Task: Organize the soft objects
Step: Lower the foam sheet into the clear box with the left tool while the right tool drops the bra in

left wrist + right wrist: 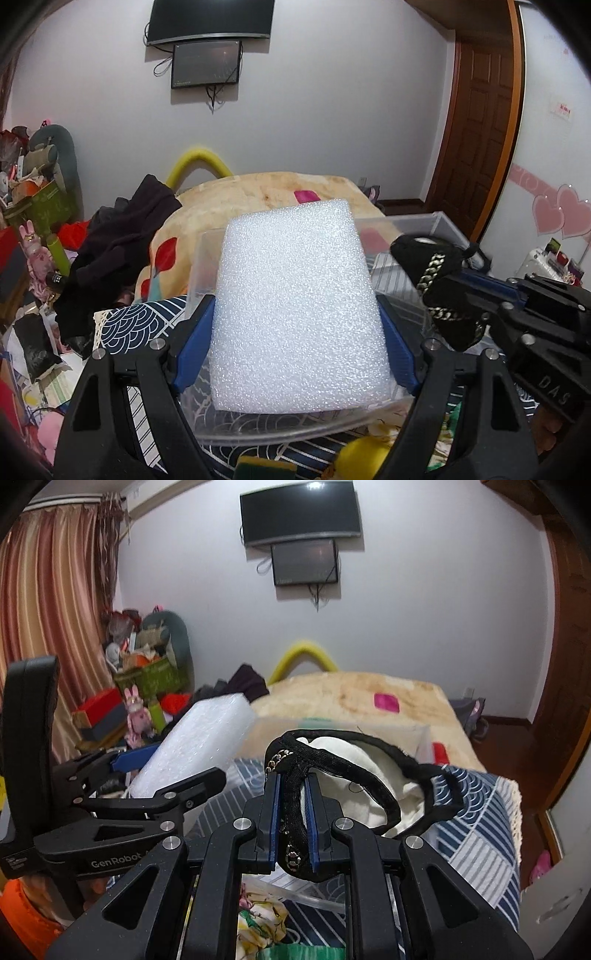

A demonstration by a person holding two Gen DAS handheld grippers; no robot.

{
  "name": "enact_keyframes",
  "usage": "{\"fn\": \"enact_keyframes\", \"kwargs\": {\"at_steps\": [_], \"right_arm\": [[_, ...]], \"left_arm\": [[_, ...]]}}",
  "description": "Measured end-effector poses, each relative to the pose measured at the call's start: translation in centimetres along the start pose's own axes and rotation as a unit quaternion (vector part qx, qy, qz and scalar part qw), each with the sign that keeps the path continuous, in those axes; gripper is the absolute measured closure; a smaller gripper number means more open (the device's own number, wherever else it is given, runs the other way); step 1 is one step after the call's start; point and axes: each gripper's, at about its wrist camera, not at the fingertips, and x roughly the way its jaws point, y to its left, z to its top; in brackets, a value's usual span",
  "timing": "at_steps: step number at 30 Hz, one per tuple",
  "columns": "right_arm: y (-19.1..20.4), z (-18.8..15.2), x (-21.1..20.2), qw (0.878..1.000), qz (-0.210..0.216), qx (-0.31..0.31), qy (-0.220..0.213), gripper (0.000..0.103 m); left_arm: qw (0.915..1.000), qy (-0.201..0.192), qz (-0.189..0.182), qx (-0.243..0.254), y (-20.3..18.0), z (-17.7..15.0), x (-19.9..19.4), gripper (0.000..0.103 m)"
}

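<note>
My left gripper [297, 332] is shut on a white foam block [299, 306] and holds it upright over a clear plastic bin [277, 432]. The block also shows in the right wrist view [199, 738], at the left. My right gripper [293, 812] is shut on a black knit bag [295, 812] with a metal chain and a white lining [354, 775], held above the blue patterned cloth. In the left wrist view the bag [439, 291] hangs at the right, beside the block.
A blue and white patterned cloth [476, 819] covers the surface below. A beige blanket [266, 195] lies beyond. Dark clothes [122, 247] are heaped at the left. A second clear bin [436, 225] stands behind. Clutter and boxes [147, 679] fill the far left corner.
</note>
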Motion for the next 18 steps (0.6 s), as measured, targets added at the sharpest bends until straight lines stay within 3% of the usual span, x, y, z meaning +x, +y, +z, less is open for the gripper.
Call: {"fn": "enact_keyframes", "kwargs": {"at_steps": [11,18], "right_arm": [[-0.2,-0.6,2.2,0.998,-0.004,-0.007,0.066,0.089],[0.0,-0.3,0.8,0.998,-0.009,-0.021,0.054,0.086]], "left_arm": [[0.9990,0.045,-0.003,-0.006,0.1,-0.7,2.3,0.021],[0.9992,0.039,-0.001,0.006,-0.3,-1.0,1.1,0.011]]}}
